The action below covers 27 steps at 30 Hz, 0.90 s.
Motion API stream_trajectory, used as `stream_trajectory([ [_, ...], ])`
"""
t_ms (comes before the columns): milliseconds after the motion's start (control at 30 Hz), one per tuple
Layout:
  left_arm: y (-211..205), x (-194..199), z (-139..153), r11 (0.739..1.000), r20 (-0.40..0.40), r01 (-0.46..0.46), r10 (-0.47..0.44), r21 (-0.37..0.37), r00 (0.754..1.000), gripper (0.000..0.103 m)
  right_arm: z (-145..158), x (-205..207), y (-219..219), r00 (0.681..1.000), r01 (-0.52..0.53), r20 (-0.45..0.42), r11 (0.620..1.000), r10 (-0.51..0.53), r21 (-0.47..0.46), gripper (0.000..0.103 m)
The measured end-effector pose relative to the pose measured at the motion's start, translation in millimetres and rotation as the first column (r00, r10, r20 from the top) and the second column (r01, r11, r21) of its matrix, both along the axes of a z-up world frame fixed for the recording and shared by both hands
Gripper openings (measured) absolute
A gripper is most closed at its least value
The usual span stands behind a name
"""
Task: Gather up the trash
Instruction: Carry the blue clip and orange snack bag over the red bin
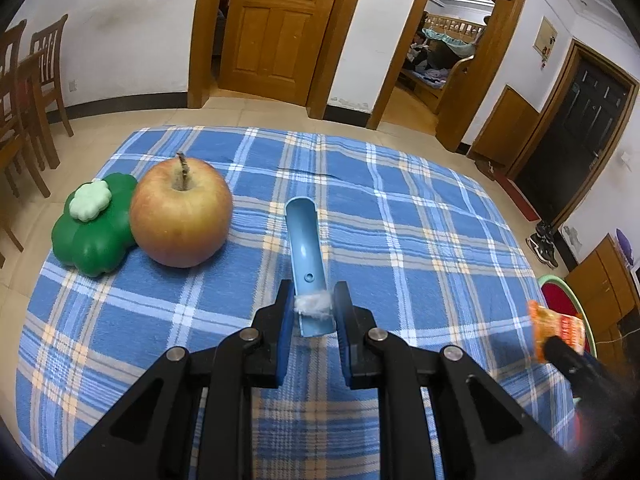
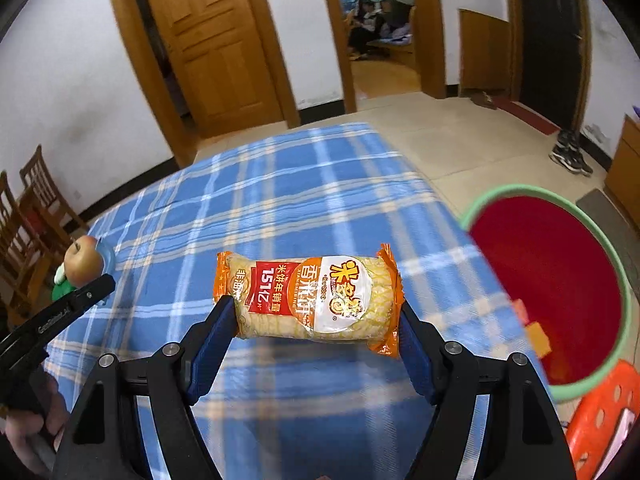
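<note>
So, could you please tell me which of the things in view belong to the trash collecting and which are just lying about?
Part of the job:
- orange rice-cracker packet, clamped in the right gripper
- light blue plastic scoop-shaped piece with white fluff, gripped by the left gripper
- red bin with green rim, beside the table

Just lying about:
- red-yellow apple
- green clover-shaped plastic container
- wooden chairs

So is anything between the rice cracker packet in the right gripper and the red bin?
Nothing visible. The right gripper holds the rice cracker packet above the plaid tablecloth, and the red bin stands open on the floor just past the table's right edge, with only open air between.
</note>
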<state>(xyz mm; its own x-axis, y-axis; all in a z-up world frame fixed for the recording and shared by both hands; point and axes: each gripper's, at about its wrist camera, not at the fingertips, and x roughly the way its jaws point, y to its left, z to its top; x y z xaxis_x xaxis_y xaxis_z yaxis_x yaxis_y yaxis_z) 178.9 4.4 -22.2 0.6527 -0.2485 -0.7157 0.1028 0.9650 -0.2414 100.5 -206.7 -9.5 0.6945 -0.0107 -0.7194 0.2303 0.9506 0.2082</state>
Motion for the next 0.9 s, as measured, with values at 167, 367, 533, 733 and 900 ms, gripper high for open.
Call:
stream_trajectory([
  [167,-12.6,-4.0,2.1,0.999,0.007,0.031,-0.031,0.016,0.999,0.019,2.9,-24.7,-28.2,0.997,0.074,0.013,0.997,-0.074,0.017,0.077],
  [367,-33.3,-12.5,12.5,0.997,0.025,0.067,-0.068,0.047,0.997,0.019,2.2,-52.2,-70.1,0.987,0.159,0.013,0.986,-0.160,0.039,0.077],
  [533,-56.9,-24.3,23.0,0.992,0.029,0.118,-0.120,0.049,0.992,0.019,-0.9,-71.7,-105.2,0.972,0.232,0.016,0.970,-0.234,0.073,0.077],
  [733,-94.6,-39.8,34.5,0.979,0.035,0.195,-0.197,0.054,0.980,0.019,-8.6,-89.0,-136.7,0.953,0.299,0.010,0.948,-0.302,0.114,0.077],
  [900,-128.4,-51.6,40.6,0.963,0.032,0.264,-0.266,0.053,0.963,0.019,-16.8,-97.7,-164.1,0.937,0.346,-0.002,0.926,-0.350,0.151,0.077],
])
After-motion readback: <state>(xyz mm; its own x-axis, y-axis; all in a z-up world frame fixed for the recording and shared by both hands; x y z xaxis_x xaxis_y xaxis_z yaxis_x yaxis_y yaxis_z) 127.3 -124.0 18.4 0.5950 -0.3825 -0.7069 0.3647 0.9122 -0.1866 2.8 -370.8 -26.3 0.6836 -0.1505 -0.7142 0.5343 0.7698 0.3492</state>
